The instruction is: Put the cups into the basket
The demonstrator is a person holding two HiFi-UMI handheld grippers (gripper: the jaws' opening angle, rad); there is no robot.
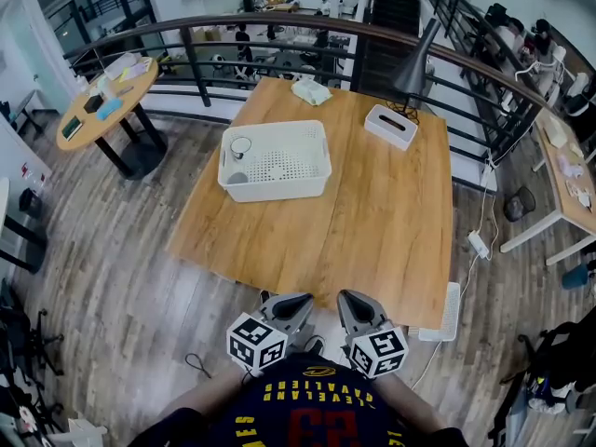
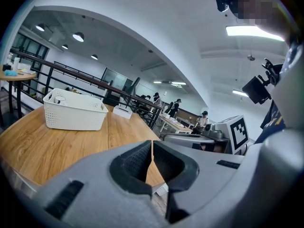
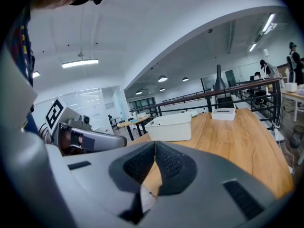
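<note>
An open office landing with a curved black railing (image 1: 279, 28) and grey plank floor surrounds a square wooden table (image 1: 372, 222). Seen from the head view, a white perforated basket (image 1: 279, 186) stands on the table toward 11 o'clock from its middle, well apart from both grippers. A white cup (image 1: 241, 146) stands upright inside the basket, in its corner at 10 o'clock. Just below it, in the 8 o'clock corner, is a second pale round shape too small to make out.

A white tissue box (image 1: 391, 126) sits toward 1 o'clock on the table, with a dark lamp (image 1: 414, 63) just beyond it at the far edge. A crumpled pale cloth (image 1: 310, 89) lies at the table's 12 o'clock edge. A round side table (image 1: 102, 105) with small items stands off at 10 o'clock.

The left gripper (image 1: 296, 307) and right gripper (image 1: 358, 307) hang side by side at the table's 6 o'clock edge, close to the person's dark shirt (image 1: 307, 408), both pointing toward 12 o'clock. In each gripper view the two jaws meet tip to tip, with nothing between them.
</note>
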